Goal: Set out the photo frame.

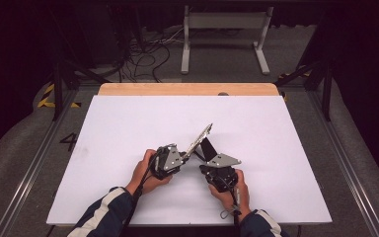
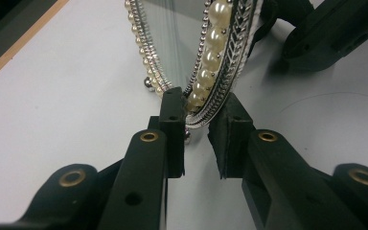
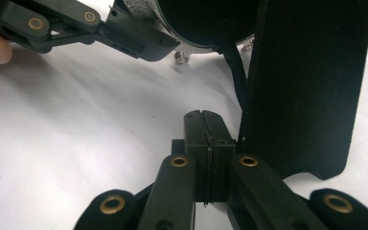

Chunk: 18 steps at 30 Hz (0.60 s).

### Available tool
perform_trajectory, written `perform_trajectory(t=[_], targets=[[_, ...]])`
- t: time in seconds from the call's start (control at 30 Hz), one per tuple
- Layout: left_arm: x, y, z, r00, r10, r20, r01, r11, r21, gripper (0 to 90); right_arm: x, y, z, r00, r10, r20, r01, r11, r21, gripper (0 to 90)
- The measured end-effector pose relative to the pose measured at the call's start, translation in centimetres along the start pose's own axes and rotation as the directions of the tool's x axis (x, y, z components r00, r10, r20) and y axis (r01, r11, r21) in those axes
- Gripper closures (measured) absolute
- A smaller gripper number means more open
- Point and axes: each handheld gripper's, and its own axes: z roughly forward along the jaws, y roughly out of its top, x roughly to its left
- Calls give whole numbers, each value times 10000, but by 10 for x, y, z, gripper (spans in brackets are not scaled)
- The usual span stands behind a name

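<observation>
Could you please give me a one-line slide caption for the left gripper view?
Left claw clamps the rim of a pearl-trimmed picture frame tilted above the white table.

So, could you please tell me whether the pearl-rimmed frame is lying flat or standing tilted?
Tilted. The frame leans up off the white table, its black back stand reaching down to the surface, with the left gripper at its lower rim.

Both grippers (image 1: 170, 160) (image 1: 220, 170): black jaws (image 2: 172, 129), brass rivets at pivots. Grey three-cornered plate (image 1: 223, 159) on top, cable (image 1: 233, 206) trailing off the rear. Person's sleeves (image 1: 103, 215) dark navy with white stripes.
</observation>
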Motion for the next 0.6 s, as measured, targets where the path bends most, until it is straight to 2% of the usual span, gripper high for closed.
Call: perform_trajectory(t=[0.23, 0.37, 0.6], targets=[[-5, 1, -1, 9999, 86, 64, -87, 10000, 16, 757, -6, -1, -2, 10000, 51, -7, -51, 10000, 48, 900], [-3, -1, -1, 9991, -304, 280, 307, 9994, -132, 746, -6, -2, -2, 10000, -65, -46, 65, 9999, 136, 900], [0, 0, -1, 9974, -464, 545, 491, 9976, -481, 731, -8, -2, -2, 9997, -123, -230, 131, 9993, 338, 891]])
